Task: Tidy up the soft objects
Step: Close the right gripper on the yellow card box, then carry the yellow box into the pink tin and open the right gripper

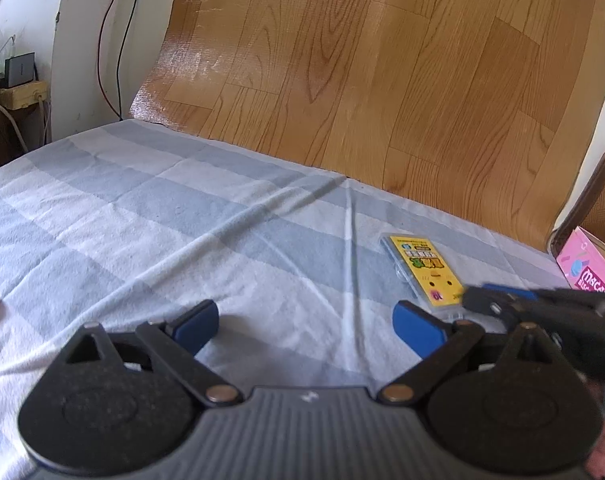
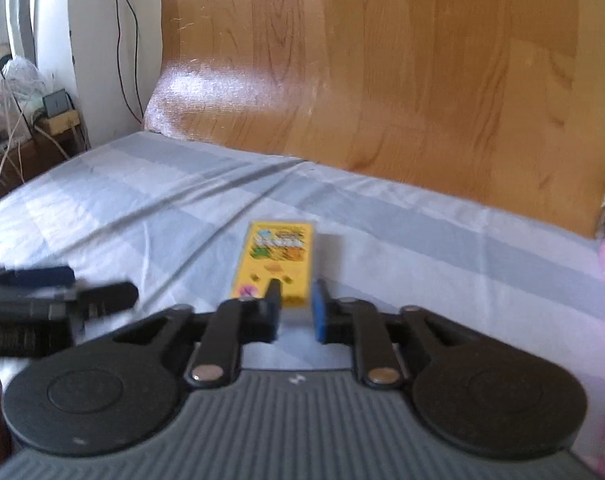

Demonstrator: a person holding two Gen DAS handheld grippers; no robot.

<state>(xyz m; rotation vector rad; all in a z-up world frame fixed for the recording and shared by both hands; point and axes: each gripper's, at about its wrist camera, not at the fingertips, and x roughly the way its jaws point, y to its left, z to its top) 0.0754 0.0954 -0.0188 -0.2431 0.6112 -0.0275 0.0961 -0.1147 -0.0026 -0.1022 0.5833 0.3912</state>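
One yellow packet [image 2: 276, 264] lies flat on the checked sheet [image 1: 142, 216], toward the right side of the bed and a little way in from the back edge. Just the one of those in sight. The right hand-held gripper [image 2: 296, 312] sits right at its near end, jaws narrow, the packet's near edge between the two pads; the picture is blurred, so I cannot tell whether the pads actually press on it. The left hand-held gripper [image 1: 306, 328] hangs just beside it on the left, jaws wide, nothing between them but bare sheet. Two grippers, then, close together, the right one's tip reaching across in front of the left one's right finger. One pink box [image 1: 590, 268] stands at the right edge of the bed, near the packet but apart from it. Behind everything, a wood-look board [image 1: 382, 80] rises along the back edge. To the left of the packet the sheet runs open and wrinkled all the way to the bed's left edge, where cables [image 1: 118, 40] hang down the white wall.
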